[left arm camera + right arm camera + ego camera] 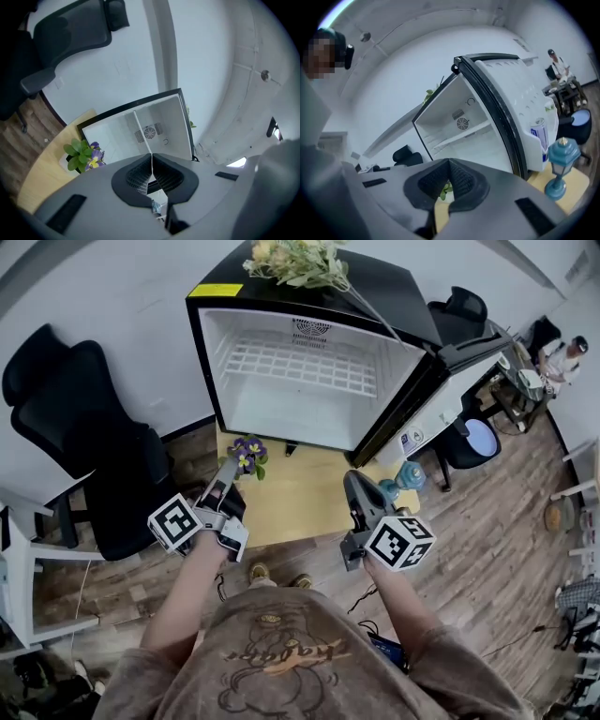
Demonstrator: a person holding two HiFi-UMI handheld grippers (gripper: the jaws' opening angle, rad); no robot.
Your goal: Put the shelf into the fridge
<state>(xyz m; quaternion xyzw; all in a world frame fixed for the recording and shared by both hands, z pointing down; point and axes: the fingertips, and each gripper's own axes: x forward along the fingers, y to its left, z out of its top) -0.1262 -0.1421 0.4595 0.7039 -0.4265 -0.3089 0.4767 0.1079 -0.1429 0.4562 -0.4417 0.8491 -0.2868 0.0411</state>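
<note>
- A black office chair (84, 427) stands at the far left on the wooden floor (497, 549), beside the table (300, 502).
- The left gripper (228, 472) is held over the near left edge of the table and points toward the fridge (394, 292). In the left gripper view its jaws are pressed together along one thin line, with nothing between them.
- A small potted plant (248, 456) with purple and yellow flowers sits on the table, just beside the tip of the left gripper and in front of the fridge's lower left corner.
- The fridge stands at the back of the table with its interior facing the person. A bunch of pale flowers (295, 261) lies on its black top.
- The shelf (300, 367), a white wire grid, lies level inside the fridge at about mid-height, reaching from the left wall to the right wall. Neither gripper touches it.
- The right gripper (354, 486) is held over the near right part of the table and also points toward the fridge. In the right gripper view its jaws are closed against each other and hold nothing.
- The fridge door (441, 395) is swung fully open to the right.
- A small blue lantern (410, 474) stands upright on the table's right edge, near the foot of the open door.
- A person (562, 357) is at a desk at the far right of the room, well apart from the table.
</note>
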